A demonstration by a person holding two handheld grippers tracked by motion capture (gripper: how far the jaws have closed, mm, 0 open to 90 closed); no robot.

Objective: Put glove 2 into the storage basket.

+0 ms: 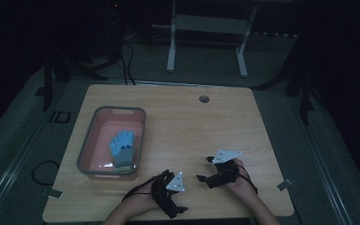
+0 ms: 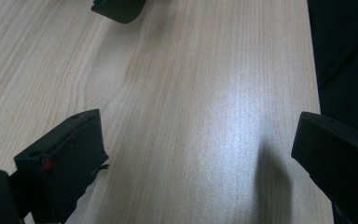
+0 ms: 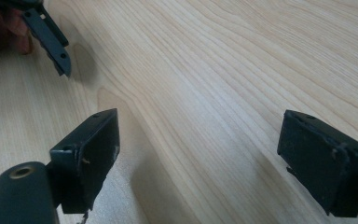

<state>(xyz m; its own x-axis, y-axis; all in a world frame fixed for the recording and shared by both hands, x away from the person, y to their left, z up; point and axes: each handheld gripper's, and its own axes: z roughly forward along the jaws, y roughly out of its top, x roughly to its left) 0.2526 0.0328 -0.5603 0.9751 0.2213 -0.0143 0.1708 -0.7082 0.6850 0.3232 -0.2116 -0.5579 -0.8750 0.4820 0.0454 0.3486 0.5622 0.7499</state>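
Note:
A grey bin point(image 1: 85, 149) with a pink inside stands on the left part of the wooden table point(image 1: 192, 126). In it lies a blue glove point(image 1: 123, 146) with a grey cuff. My left gripper point(image 1: 182, 197) point(image 2: 198, 128) is open near the front edge, low over bare wood, and nothing sits between its jaws. My right gripper point(image 1: 202, 168) point(image 3: 200, 128) is open just to its right and points left, also over bare wood. A jaw of the right gripper point(image 2: 119, 8) shows at the top of the left gripper view. A jaw of the left gripper point(image 3: 51, 39) shows at the upper left of the right gripper view.
A round cable hole point(image 1: 204, 99) sits near the table's far edge. A white stand frame point(image 1: 206, 28) is on the floor behind the table. A cable loop point(image 1: 44, 171) lies on the floor at left. The table's front edge point(image 2: 314, 93) runs close beside the left gripper.

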